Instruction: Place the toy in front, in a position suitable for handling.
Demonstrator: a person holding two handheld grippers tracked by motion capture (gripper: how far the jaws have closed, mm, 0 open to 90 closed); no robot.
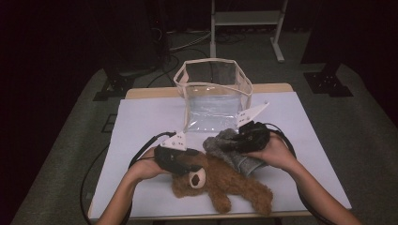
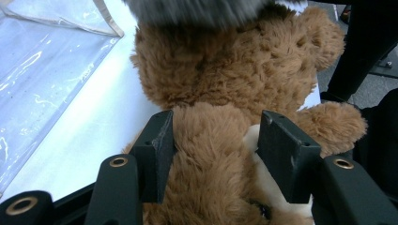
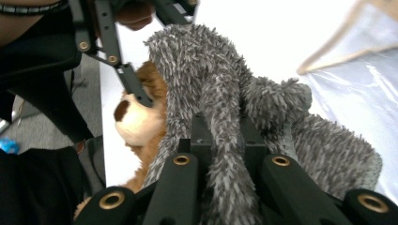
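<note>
The near middle of the white table (image 1: 141,122) is being taken up by the brown teddy bear (image 1: 225,183), which is lying across the front edge zone, and the grey plush toy (image 1: 230,147), which is lying just behind it and touching it. The clear bag (image 1: 213,93) is standing upright at the far middle, blocking a straight reach toward the far edge. The left gripper (image 1: 180,164) and right gripper (image 1: 246,138) are crowding the toys from both sides. Open surface is lying to the left of the bag and to its right, and both front corners are offering passage.
</note>
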